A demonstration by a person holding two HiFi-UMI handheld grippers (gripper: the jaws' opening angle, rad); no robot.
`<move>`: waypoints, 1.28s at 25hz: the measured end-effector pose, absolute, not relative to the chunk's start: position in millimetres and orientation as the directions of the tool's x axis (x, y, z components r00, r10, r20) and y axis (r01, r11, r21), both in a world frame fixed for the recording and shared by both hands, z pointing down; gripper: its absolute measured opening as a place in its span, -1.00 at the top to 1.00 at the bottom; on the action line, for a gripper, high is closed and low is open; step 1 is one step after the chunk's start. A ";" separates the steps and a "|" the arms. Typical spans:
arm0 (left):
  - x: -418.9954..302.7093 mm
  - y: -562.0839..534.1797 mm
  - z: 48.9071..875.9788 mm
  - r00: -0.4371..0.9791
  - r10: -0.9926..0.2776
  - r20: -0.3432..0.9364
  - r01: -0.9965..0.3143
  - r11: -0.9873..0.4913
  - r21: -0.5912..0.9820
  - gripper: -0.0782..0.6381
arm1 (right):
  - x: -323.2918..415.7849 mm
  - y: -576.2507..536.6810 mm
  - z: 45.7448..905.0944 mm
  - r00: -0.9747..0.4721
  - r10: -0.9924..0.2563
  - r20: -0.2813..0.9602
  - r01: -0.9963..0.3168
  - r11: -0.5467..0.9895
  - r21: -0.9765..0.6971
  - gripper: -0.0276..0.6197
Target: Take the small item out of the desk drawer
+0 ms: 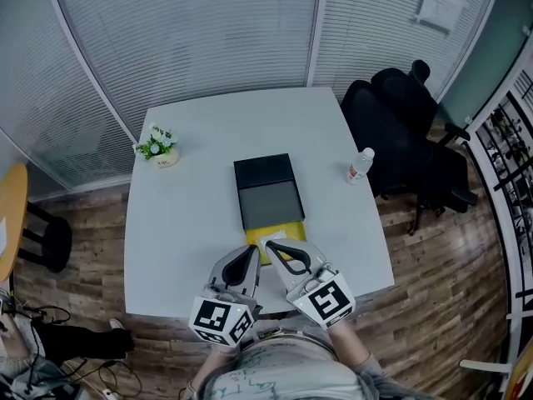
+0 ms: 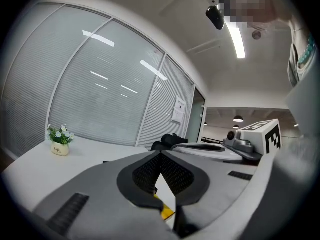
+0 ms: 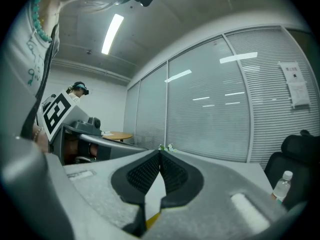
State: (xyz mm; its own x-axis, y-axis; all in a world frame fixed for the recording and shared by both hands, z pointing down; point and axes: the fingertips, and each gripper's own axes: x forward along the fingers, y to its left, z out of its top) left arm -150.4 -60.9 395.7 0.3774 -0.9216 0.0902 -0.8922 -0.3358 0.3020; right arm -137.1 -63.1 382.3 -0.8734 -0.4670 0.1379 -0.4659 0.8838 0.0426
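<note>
Desk (image 1: 183, 223): yellow drawer (image 1: 293, 232) below fingers (image 1: 241, 267)

light: dim, cool, ceiling strip (image 2: 236, 36) glare | edges: fisheye bend, black corners | foreground soft

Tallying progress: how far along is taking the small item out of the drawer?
Done: the yellow drawer stands pulled out of the black box. In hand: nothing; the left gripper and right gripper hover at the drawer, both shut and empty. Left: open a gripper, grasp the small item, which I cannot make out here, and lift it out.
</note>
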 end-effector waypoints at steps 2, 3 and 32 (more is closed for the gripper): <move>-159.7 -62.1 399.0 0.387 -0.917 0.095 -0.888 -0.343 0.308 0.79 | -146.7 -64.0 382.4 -0.867 -0.478 0.137 -0.477 0.878 0.044 0.91; -164.4 -61.8 400.3 0.394 -0.914 0.096 -0.885 -0.349 0.309 0.79 | -151.7 -63.2 382.8 -0.865 -0.483 0.137 -0.481 0.875 0.046 0.91; -147.3 -117.2 418.2 0.415 -0.903 0.111 -0.881 -0.368 0.298 0.79 | -125.6 -119.3 404.6 -0.876 -0.427 0.225 -0.413 0.904 0.109 0.91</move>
State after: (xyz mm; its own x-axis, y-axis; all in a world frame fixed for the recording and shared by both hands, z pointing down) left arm -147.3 -117.2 418.2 0.4148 -0.9031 0.1114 -0.8808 -0.3678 0.2981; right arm -125.6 -119.3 404.6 -0.8758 -0.4272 0.2246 -0.4131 0.9041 0.1092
